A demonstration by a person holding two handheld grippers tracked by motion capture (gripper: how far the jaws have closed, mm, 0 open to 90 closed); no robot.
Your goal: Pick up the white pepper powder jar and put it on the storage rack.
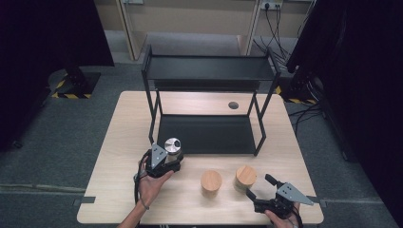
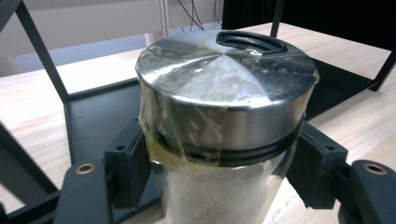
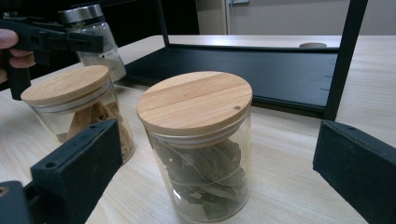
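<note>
A glass jar with a steel lid [image 2: 224,88] sits between the jaws of my left gripper [image 2: 219,163], which is shut on it just under the lid. In the high view this jar [image 1: 172,145] and the left gripper [image 1: 170,157] are at the front left corner of the black rack's lower shelf [image 1: 209,135]. Seen from the right gripper view, the steel-lidded jar [image 3: 91,32] leans slightly. My right gripper [image 1: 259,186] is open, its jaws wide on either side of a wooden-lidded jar of leaves [image 3: 198,140] without touching it.
A second wooden-lidded jar [image 3: 77,105] [image 1: 211,182] holding brown sticks stands left of the leaf jar [image 1: 245,176]. The two-tier black rack has thin posts [image 3: 345,56] and an upper shelf [image 1: 209,69]. A round hole [image 1: 233,105] is in the table behind the rack.
</note>
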